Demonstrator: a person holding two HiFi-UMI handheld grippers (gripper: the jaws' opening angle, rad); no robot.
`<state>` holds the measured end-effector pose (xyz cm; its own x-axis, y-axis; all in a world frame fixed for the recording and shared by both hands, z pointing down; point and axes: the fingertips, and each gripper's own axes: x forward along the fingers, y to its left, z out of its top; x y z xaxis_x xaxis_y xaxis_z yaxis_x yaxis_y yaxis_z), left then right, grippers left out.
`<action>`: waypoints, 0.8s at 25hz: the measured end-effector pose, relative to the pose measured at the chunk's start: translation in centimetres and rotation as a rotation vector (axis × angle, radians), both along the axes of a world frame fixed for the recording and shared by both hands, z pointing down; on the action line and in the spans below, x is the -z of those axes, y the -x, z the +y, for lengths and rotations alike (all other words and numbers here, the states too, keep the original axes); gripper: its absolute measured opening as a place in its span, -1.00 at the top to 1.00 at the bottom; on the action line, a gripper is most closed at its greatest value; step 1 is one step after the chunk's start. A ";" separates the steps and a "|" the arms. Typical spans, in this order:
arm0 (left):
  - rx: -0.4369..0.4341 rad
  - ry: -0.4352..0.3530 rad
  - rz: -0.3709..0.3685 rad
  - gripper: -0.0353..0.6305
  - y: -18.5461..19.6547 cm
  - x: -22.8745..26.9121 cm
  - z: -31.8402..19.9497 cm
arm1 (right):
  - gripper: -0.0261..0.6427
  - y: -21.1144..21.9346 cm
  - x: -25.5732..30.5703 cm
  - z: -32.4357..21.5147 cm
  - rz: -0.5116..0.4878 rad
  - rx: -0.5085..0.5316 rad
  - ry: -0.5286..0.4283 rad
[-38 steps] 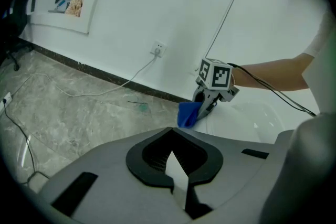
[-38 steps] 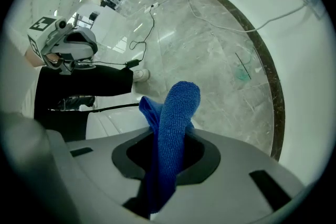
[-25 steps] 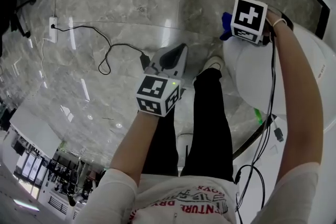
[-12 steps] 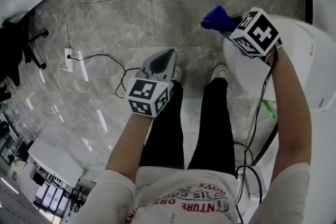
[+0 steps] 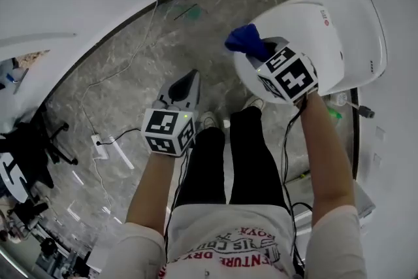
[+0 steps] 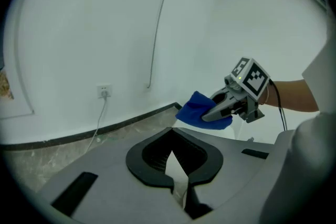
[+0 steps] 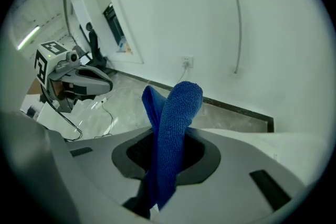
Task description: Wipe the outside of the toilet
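The white toilet (image 5: 339, 29) stands at the upper right of the head view, lid down. My right gripper (image 5: 261, 52) is shut on a blue cloth (image 5: 245, 38), held at the toilet's near-left rim. In the right gripper view the blue cloth (image 7: 176, 128) hangs folded out of the jaws. The left gripper view shows the right gripper (image 6: 210, 113) and the blue cloth (image 6: 195, 107) from the side, in front of the wall. My left gripper (image 5: 188, 83) is shut and empty, held over the floor to the left of the toilet; its tips (image 6: 171, 131) meet.
The person's legs and shoes (image 5: 209, 119) stand just left of the toilet. A power strip with its cable (image 5: 99, 147) lies on the marble floor at left. A wall socket (image 6: 104, 92) has a cord. A black chair base (image 5: 32, 140) stands far left.
The head view has swung, so the toilet now shows whole. My right gripper has carried the cloth along the toilet's front rim. The left gripper stayed shut before the legs.
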<state>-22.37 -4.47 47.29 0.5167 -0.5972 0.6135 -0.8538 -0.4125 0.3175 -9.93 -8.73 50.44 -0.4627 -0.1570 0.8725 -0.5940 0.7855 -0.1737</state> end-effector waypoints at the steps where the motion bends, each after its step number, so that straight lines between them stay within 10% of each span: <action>1: -0.029 -0.005 -0.003 0.88 -1.8 0.4 -0.5 | 0.70 -1.9 0.4 0.4 0.000 -0.046 -0.005; 20: -0.620 -0.047 0.079 0.88 -47.4 -1.0 -0.4 | 0.69 -46.2 0.8 10.0 -0.015 -0.882 -0.132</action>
<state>25.00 -4.85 48.31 0.8181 -0.1974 0.5401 -0.4264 -0.8385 0.3393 36.26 1.27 49.60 -0.1369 -0.5603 0.8169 -0.9903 0.0574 -0.1265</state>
